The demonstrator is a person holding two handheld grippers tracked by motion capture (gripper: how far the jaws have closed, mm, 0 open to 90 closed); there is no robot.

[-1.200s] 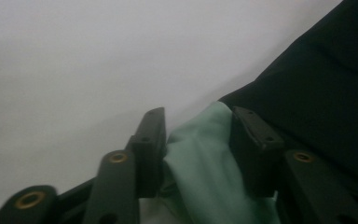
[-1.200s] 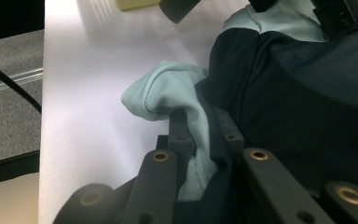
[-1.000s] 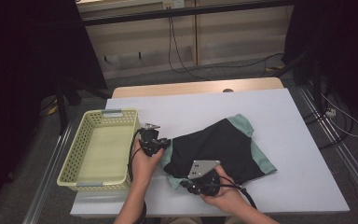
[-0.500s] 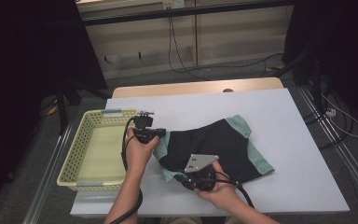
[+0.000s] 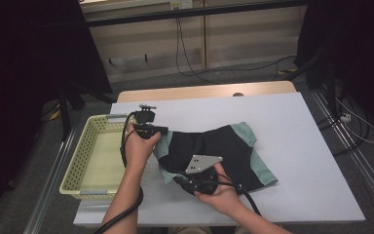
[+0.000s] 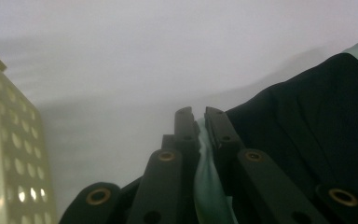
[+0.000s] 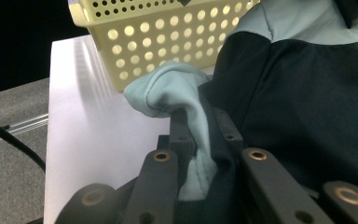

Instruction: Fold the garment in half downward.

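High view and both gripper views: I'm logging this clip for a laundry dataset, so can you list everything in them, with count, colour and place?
Garment: one, black with mint-green trim, lying on the table right of the basket, its left edge pinched at two spots.
Basket: one, pale yellow, perforated, at the table's left edge.
Table: one, white top with a wooden strip at the far edge.
Cables: several, dark, on the floor right of and behind the table.
Left gripper: one, black, shut on the garment's green trim near the basket.
Right gripper: one, black, shut on the garment's near-left green corner.
Hands: two, one around each gripper, forearms entering from the bottom.
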